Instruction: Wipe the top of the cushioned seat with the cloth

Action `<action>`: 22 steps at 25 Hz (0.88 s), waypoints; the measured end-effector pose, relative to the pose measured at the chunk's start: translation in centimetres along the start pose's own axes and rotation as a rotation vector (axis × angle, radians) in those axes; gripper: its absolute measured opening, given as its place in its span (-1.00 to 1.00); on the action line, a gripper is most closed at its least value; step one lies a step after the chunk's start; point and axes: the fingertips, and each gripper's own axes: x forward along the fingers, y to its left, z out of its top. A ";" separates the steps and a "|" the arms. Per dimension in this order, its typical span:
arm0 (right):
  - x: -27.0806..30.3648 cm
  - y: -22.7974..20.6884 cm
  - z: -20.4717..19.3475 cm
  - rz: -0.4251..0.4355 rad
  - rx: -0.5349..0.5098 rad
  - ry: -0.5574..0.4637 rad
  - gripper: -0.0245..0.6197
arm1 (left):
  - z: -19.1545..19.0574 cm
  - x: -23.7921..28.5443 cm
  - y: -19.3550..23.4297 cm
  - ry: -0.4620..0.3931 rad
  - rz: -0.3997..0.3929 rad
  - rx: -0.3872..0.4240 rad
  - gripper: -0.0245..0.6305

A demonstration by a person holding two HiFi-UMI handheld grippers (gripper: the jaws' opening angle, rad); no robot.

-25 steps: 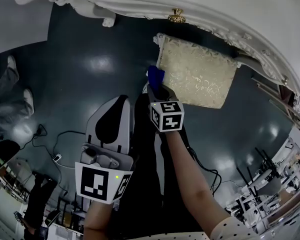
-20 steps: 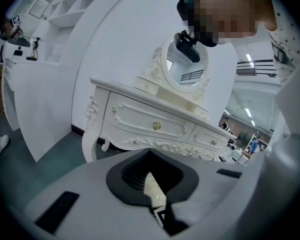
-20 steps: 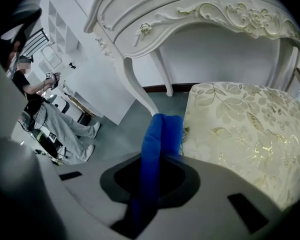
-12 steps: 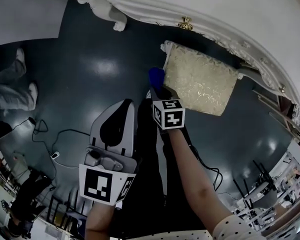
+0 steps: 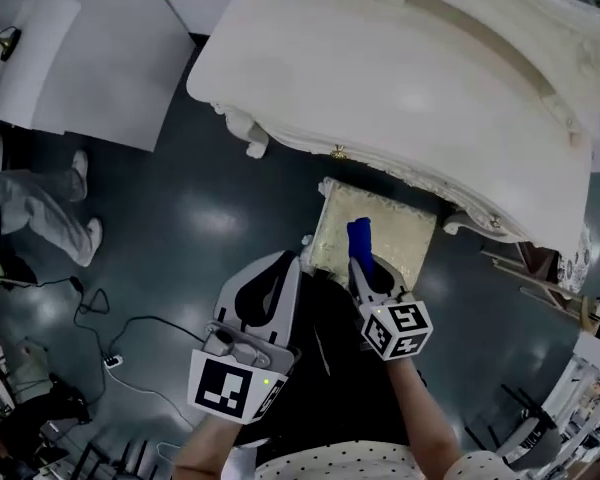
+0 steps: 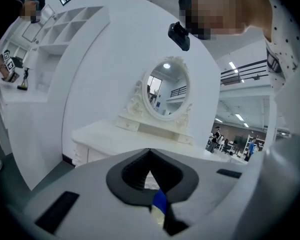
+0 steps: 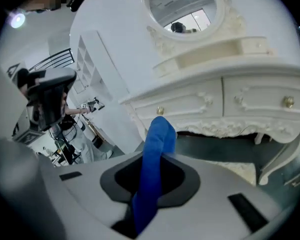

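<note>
Right tool (image 5: 366,270) clamped on blue cloth (image 5: 359,236), likely soft, light, floppy, so grip it bunched; cushioned seat (image 5: 405,240) at 12 o'clock, left tool (image 5: 282,266) closed, empty.

Near the centre of the frame the right gripper (image 5: 366,268) holds the blue cloth (image 5: 359,236) upright over the cushioned seat (image 5: 405,243), just below the white dressing table (image 5: 400,78). The left gripper (image 5: 283,264) hangs beside it, lower left.
</note>
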 end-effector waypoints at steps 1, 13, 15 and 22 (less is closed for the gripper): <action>-2.1 -0.2 1.7 -0.011 -0.004 -0.033 -0.73 | 1.6 0.0 -1.2 -0.024 -0.020 0.011 -0.90; -27.3 0.1 14.2 -0.217 0.034 -0.428 -0.73 | 12.2 -1.2 -19.6 -0.109 -0.351 0.091 -0.90; -30.0 0.7 15.1 -0.240 0.021 -0.472 -0.73 | 13.2 -1.9 -21.6 -0.119 -0.390 0.116 -0.90; -36.4 2.3 15.8 -0.310 -0.009 -0.568 -0.73 | 16.3 -5.1 -25.5 -0.222 -0.521 0.130 -0.90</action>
